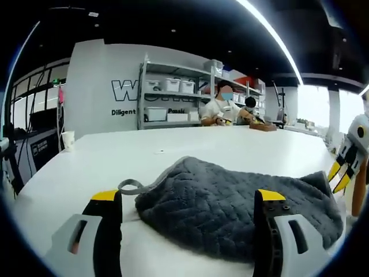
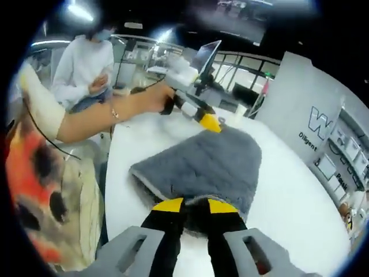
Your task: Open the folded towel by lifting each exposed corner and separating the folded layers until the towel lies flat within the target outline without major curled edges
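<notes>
A grey quilted towel (image 1: 230,208) lies folded and bunched on the white table (image 1: 173,150), with a small hanging loop (image 1: 130,186) at its left edge. My left gripper (image 1: 188,196) is open, its yellow-tipped jaws wide apart on either side of the towel's near edge. At the towel's right corner is the right gripper (image 1: 341,172). In the right gripper view, my right gripper (image 2: 195,206) has its jaws close together, pinched on the near edge of the towel (image 2: 202,164). The left gripper (image 2: 206,120), held in a person's hand, sits at the towel's far edge.
A paper cup (image 1: 67,139) stands at the table's far left. Shelves with white boxes (image 1: 173,98) and seated people (image 1: 222,107) are behind the table. A person in white (image 2: 86,63) sits beyond the table edge (image 2: 112,173). A screen (image 2: 207,55) stands farther back.
</notes>
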`<state>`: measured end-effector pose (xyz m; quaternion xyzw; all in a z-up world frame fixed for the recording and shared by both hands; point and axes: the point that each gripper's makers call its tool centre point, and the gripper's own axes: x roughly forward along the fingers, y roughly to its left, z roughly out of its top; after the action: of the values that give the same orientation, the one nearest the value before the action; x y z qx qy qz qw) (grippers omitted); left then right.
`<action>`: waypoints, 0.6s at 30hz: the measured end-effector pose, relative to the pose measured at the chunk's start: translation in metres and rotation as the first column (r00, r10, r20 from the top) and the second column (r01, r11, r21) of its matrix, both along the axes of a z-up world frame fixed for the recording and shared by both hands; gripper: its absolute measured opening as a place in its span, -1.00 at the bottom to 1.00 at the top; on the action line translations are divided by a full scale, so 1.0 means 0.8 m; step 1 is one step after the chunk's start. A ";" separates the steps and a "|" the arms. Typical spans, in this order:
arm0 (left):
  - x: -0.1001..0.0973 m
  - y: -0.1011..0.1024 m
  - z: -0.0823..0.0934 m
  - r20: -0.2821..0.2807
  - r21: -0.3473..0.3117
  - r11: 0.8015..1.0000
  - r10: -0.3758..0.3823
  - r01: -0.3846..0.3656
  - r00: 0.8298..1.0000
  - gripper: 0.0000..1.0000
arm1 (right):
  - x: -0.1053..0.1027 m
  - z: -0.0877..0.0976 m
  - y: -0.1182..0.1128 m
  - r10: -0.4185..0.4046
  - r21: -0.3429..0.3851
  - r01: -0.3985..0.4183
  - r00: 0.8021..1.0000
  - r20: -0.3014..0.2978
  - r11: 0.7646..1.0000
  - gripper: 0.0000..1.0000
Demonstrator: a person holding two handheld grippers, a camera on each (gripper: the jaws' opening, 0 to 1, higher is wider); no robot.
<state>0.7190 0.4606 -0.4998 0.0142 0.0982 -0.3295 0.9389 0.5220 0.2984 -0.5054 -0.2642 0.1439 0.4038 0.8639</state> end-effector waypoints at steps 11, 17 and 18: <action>0.001 0.003 -0.003 -0.006 0.011 1.000 0.008 -0.008 1.000 0.86 | 0.059 0.062 -0.027 -0.063 0.146 0.062 0.998 -0.004 0.987 -0.29; 0.000 0.001 -0.005 -0.009 0.020 1.000 0.002 -0.002 1.000 0.87 | 0.123 0.061 -0.036 -0.118 0.106 0.123 0.991 -0.058 0.987 -0.20; 0.000 0.001 -0.005 -0.009 0.021 1.000 0.001 -0.001 1.000 0.87 | 0.136 0.059 -0.034 -0.121 0.101 0.127 0.991 -0.065 0.987 -0.18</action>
<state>0.7193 0.4610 -0.5037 0.0225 0.1059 -0.3279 0.9385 0.6306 0.2708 -0.4583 -0.1969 0.1639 0.3638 0.8955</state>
